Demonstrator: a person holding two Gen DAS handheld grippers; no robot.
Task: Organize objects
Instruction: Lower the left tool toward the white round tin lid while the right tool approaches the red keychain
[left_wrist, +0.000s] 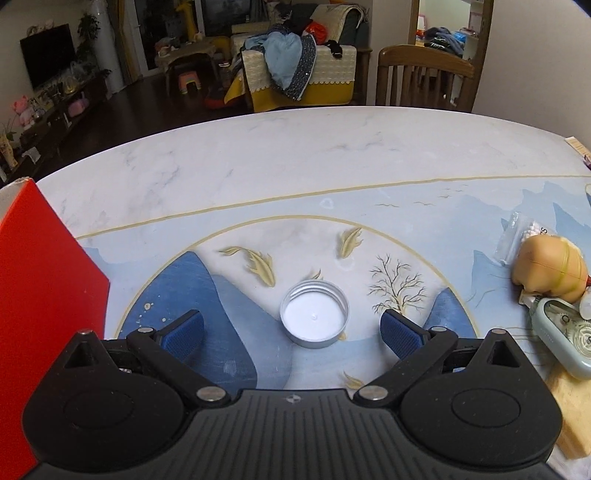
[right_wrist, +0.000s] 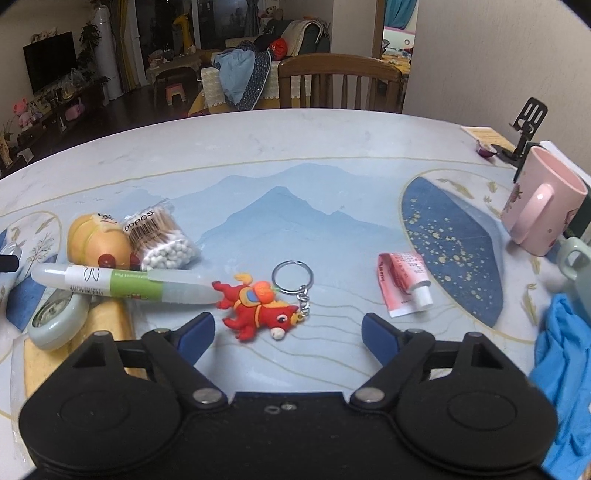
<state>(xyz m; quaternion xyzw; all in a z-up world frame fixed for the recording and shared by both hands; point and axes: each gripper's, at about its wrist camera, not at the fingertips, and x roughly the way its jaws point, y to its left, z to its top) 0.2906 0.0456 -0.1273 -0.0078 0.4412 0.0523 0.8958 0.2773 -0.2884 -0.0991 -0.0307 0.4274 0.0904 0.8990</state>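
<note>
Between the left gripper's (left_wrist: 291, 334) wide-spread blue pads, touching neither, a lid (left_wrist: 314, 318) lies upside down on the table (left_wrist: 258, 158); red box (left_wrist: 40, 295) at far left. Right gripper (right_wrist: 288, 330) also gapes, holding nothing, a red keychain (right_wrist: 260, 308) lying just ahead between its fingers. Left of that: pen (right_wrist: 122, 285), swabs (right_wrist: 160, 236). Right: small tube (right_wrist: 404, 282), pink mug (right_wrist: 541, 218), blue cloth (right_wrist: 565, 365).

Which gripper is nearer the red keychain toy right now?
Right. The right gripper stands open with the red keychain toy between its fingertips, untouched. The left gripper is off over the silver lid; the toy is not in its view.
</note>
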